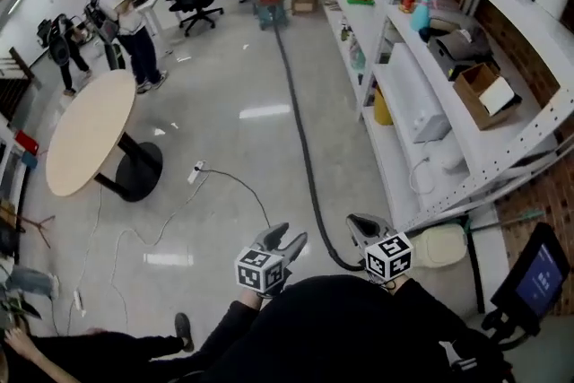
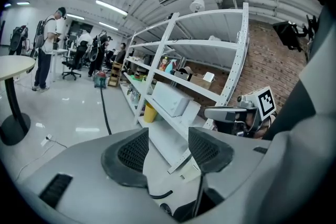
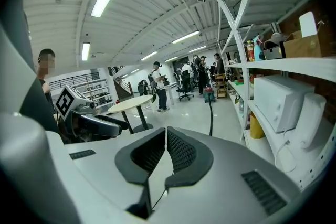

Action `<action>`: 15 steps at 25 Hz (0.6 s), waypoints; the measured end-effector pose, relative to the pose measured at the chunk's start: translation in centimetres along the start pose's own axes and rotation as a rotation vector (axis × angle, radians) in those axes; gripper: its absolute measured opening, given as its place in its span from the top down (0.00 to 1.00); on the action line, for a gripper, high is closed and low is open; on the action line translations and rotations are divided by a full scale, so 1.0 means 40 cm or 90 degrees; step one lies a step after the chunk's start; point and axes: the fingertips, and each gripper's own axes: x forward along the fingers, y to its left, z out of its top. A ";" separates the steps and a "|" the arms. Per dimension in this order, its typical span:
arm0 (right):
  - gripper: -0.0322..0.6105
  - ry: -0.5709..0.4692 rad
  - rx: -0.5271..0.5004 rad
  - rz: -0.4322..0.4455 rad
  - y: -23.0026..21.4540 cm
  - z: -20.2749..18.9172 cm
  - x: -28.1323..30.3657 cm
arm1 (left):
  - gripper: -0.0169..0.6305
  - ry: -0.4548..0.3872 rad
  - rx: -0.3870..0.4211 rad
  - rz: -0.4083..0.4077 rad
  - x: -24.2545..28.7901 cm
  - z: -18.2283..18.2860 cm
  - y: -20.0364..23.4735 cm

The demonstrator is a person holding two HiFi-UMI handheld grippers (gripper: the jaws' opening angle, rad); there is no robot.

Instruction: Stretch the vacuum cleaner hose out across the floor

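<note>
The black vacuum hose (image 1: pixel 305 148) lies in a long, nearly straight line on the floor. It runs from the red-and-green vacuum cleaner (image 1: pixel 269 6) at the far end down to a curve beside my right gripper (image 1: pixel 363 224). The same hose (image 3: pixel 210 118) also shows in the right gripper view, leading to the vacuum cleaner (image 3: pixel 209 94). The right gripper (image 3: pixel 166 136) is shut, with nothing seen between its pads. My left gripper (image 1: pixel 289 236) hangs a little to the left of the hose end. This left gripper (image 2: pixel 168 136) is open and holds nothing.
A white metal shelf rack (image 1: pixel 404 103) with boxes and appliances lines the right side, close to the hose. A round wooden table (image 1: pixel 90 130) stands at the left. A thin white cable with a power strip (image 1: pixel 197 170) crosses the floor. People stand at the back left (image 1: pixel 126 13).
</note>
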 end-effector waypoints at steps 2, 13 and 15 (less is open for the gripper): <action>0.91 0.016 -0.010 0.005 -0.001 0.002 0.006 | 0.59 -0.004 -0.033 0.008 0.000 -0.015 0.013; 0.91 0.033 0.032 -0.035 -0.029 -0.073 -0.034 | 0.59 0.104 -0.021 -0.010 0.035 -0.117 0.023; 0.91 0.035 0.034 -0.045 -0.019 -0.084 -0.053 | 0.59 0.109 -0.013 -0.022 0.033 -0.119 0.003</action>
